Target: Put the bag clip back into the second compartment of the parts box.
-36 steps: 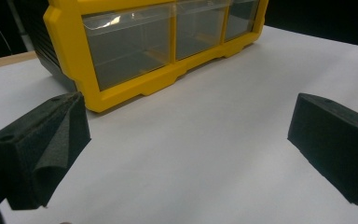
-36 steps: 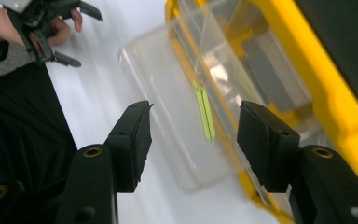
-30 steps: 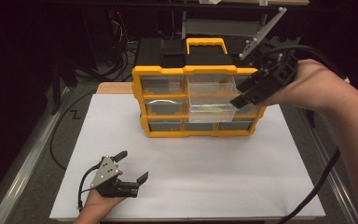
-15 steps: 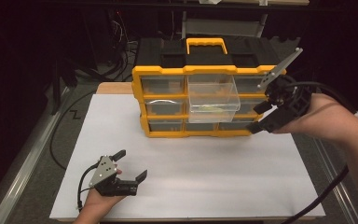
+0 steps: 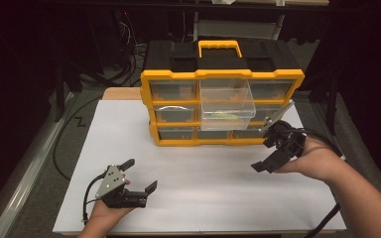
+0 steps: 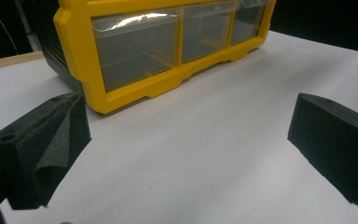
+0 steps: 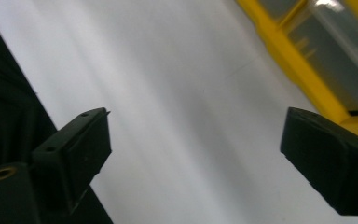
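While the right gripper (image 5: 270, 152) is hanging with jaws released and empty, having just been opening, the pulled-out clear drawer (image 5: 226, 103) is sitting up and left of it in the yellow organizer (image 5: 222, 74); the left gripper (image 5: 140, 176), also released, is farther off.

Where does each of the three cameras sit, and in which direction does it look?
High view: above the person's side, looking forward and down at the white table, the yellow drawer box, both forearms, the left gripper and the right gripper.
Left gripper view: low on that gripper, facing the box's bottom drawers between its open jaws.
Right gripper view: tilted, facing the table and a box corner between open jaws.
Shared: all three show the box and the table.
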Action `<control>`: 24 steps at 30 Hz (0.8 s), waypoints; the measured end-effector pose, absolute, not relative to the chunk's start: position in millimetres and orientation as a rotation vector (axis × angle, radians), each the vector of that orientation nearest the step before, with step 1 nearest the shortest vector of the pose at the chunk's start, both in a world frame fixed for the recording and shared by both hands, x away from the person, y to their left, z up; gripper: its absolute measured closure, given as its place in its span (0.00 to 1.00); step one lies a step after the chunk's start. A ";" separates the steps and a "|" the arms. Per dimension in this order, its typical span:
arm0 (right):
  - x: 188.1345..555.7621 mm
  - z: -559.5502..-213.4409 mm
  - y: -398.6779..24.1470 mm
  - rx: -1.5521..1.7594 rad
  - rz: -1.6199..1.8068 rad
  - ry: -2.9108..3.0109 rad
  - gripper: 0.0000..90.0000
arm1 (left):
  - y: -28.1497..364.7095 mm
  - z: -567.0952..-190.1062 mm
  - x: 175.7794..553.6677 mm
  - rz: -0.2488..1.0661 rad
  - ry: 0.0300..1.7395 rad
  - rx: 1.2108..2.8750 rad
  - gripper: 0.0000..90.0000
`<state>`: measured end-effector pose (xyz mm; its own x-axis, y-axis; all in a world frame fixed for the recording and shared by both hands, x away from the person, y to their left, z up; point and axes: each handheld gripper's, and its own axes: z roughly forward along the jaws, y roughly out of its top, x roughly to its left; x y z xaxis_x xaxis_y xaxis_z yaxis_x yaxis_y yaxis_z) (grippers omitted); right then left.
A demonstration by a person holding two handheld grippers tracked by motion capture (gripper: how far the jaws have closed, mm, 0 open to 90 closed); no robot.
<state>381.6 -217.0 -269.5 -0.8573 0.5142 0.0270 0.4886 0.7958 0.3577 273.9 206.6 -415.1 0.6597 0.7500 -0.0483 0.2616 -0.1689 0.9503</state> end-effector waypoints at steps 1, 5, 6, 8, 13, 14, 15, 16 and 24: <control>381.4 -277.4 -216.7 0.824 0.535 2.906 0.04 | 206.5 -415.1 274.0 0.534 0.821 1.735 0.01; 381.8 -308.1 -215.7 0.879 0.504 2.894 0.00 | 206.5 -415.8 275.2 0.537 0.837 1.744 0.01; 382.4 -315.5 -215.9 0.894 0.502 2.897 0.00 | 207.0 -415.4 275.2 0.538 0.838 1.741 0.01; 382.9 -329.8 -215.6 0.915 0.489 2.906 0.00 | 207.5 -415.5 275.1 0.539 0.840 1.738 0.01; 384.5 -366.5 -213.4 0.940 0.432 2.926 0.00 | 207.8 -415.8 275.7 0.538 0.845 1.744 0.01; 384.4 -371.5 -212.9 0.942 0.425 2.930 0.00 | 207.6 -415.9 275.6 0.539 0.845 1.742 0.01; 384.3 -377.8 -212.5 0.937 0.414 2.932 0.00 | 207.0 -416.3 275.5 0.540 0.843 1.744 0.01; 384.1 -383.9 -212.2 0.949 0.411 2.936 0.00 | 207.1 -416.6 275.7 0.543 0.838 1.758 0.01; 376.2 -409.0 -217.9 0.971 0.620 2.836 0.00 | 208.5 -417.0 276.1 0.545 0.859 1.762 0.00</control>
